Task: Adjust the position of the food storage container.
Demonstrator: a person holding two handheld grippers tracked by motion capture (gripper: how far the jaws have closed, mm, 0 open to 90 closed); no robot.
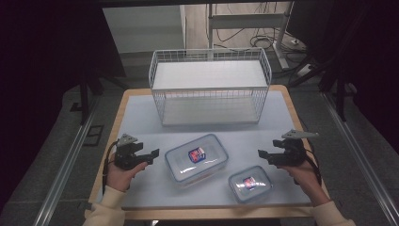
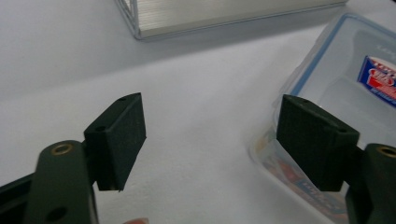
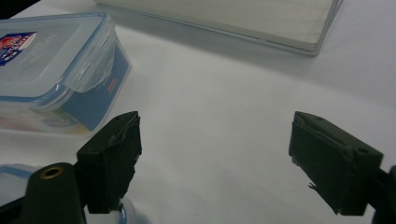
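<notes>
Grippers stood open and empty on either side of two lidded plastic containers. The left gripper (image 1: 153, 153), held in the person's left hand (image 1: 123, 175), had its jaws spread wide and level with the bench (image 1: 141, 117); in the left gripper view one pad (image 2: 317, 140) lay just before the near corner of the large container (image 1: 196, 157) without gripping it, so the reach appeared aimed at that box. The right gripper (image 1: 261, 153), held in the right hand (image 1: 306, 176), was likewise fully open with nothing between its jaws, pointing inward across bare bench; in the right gripper view the large container (image 3: 56, 70) sat ahead and to the side, its clip-on lid flap turned toward the camera. The small container (image 1: 250, 183) lay nearer the person, beside the right gripper and apart from the large one. Both lids looked shut, each bearing a red-and-blue label. Behind them stood a white wire rack (image 1: 210, 87) with two shelves, its open front facing the containers, probably so that boxes could be slid in from this side. The symmetric, open posture suggested a start position before a two-handed lift of the large container.
</notes>
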